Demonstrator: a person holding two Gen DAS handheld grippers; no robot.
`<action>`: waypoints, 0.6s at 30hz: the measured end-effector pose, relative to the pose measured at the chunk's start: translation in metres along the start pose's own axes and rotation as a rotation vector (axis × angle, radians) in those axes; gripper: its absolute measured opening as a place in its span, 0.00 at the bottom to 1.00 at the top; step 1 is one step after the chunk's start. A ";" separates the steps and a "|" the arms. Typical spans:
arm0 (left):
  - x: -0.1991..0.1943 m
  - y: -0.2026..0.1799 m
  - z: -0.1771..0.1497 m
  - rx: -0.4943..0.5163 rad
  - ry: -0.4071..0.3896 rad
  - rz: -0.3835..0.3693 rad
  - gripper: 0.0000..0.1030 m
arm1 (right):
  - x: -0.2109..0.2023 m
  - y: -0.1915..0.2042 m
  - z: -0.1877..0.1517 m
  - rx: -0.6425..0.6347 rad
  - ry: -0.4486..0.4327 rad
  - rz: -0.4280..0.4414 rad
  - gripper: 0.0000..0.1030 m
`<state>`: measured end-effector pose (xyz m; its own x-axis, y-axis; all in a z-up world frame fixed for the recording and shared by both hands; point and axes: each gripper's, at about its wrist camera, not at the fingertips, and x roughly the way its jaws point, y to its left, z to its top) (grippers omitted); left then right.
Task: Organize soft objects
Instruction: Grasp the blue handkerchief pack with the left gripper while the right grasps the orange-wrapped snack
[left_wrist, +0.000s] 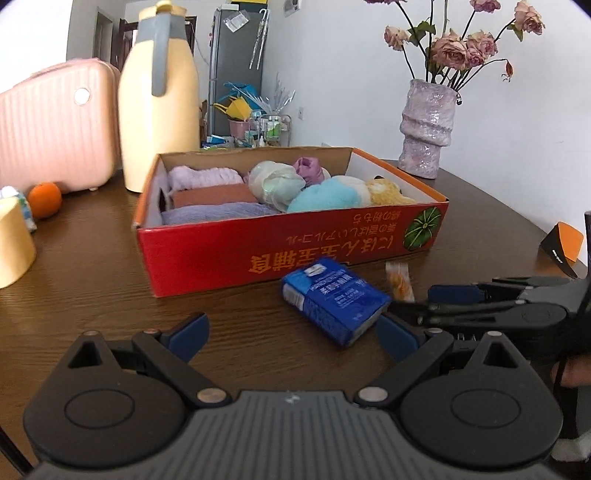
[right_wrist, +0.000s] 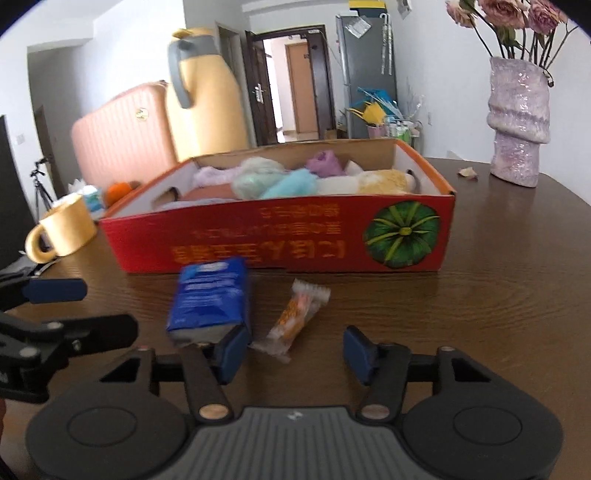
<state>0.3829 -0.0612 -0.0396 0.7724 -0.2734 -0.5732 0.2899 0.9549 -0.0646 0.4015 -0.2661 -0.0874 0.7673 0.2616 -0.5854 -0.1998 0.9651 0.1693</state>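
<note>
Both your grippers – left gripper (left_wrist: 291, 332), right gripper (right_wrist: 291, 349) – gape wide, holding nothing; the blue tissue pack (right_wrist: 210, 299) lies before the red box (right_wrist: 280, 236) – a one-sided nudge could skid it away

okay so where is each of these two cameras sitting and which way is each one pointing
Left wrist: on the left claw, low over the table, facing the red box; its open fingers show, the right claw enters from the right.
Right wrist: on the right claw, facing the same box; the left claw shows at the left edge.
Shared: box, blue tissue pack, vase.
</note>
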 end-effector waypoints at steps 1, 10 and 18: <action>0.005 -0.001 0.000 -0.003 0.003 -0.008 0.96 | 0.002 -0.004 0.002 -0.003 -0.004 -0.017 0.51; 0.025 -0.007 -0.001 -0.041 0.034 -0.049 0.96 | 0.030 -0.015 0.028 -0.087 0.004 -0.055 0.50; 0.056 -0.028 0.019 -0.072 0.048 -0.090 0.97 | 0.027 -0.040 0.027 -0.019 -0.001 -0.083 0.38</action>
<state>0.4285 -0.1051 -0.0545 0.7168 -0.3537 -0.6009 0.3139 0.9332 -0.1749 0.4464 -0.2979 -0.0889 0.7826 0.1803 -0.5958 -0.1467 0.9836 0.1050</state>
